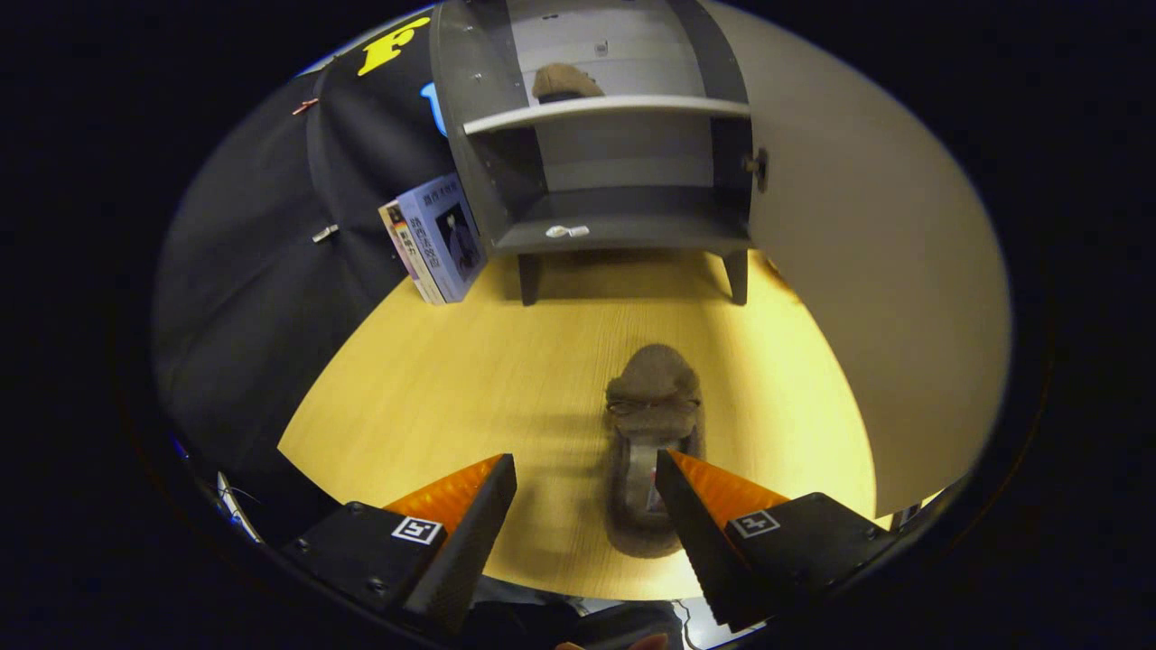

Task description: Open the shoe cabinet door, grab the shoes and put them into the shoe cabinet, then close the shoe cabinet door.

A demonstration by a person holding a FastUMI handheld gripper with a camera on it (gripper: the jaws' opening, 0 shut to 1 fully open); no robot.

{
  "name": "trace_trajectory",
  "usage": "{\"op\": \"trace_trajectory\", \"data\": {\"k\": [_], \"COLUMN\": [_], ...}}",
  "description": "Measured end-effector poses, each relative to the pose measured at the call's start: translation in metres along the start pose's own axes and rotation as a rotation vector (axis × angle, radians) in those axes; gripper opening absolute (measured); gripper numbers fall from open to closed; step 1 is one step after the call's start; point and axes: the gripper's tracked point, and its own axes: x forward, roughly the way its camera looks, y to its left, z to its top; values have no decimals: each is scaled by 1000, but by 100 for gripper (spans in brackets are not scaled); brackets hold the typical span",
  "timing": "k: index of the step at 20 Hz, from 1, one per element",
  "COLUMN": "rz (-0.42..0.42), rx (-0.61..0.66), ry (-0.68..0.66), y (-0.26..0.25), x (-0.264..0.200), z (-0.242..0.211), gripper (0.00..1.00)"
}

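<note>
Above the wooden table (433, 379), gripper (585, 478) spread wide, empty, brown shoe (652, 424) beside right finger

Two books (435, 239) stand upright side by side at the upper left of the frame, leaning back on the black cloth wall (262, 271). Their lower ends rest on the yellow wooden tabletop (470, 379), which fills the middle of the frame and has a fine straight grain. The front book has a pale blue cover with a dark figure on it.
</note>
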Motion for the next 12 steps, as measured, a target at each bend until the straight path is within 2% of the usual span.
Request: {"op": "trace_trajectory", "data": {"k": [4,7,10,12], "rz": [-65,-95,-186,-231], "rx": [32,55,85,106], "ry": [24,-6,-71,-92], "y": [-15,-17,-31,-41], "x": [48,80,100,106], "z": [-15,-10,3,8], "gripper": [97,80,73,59]}}
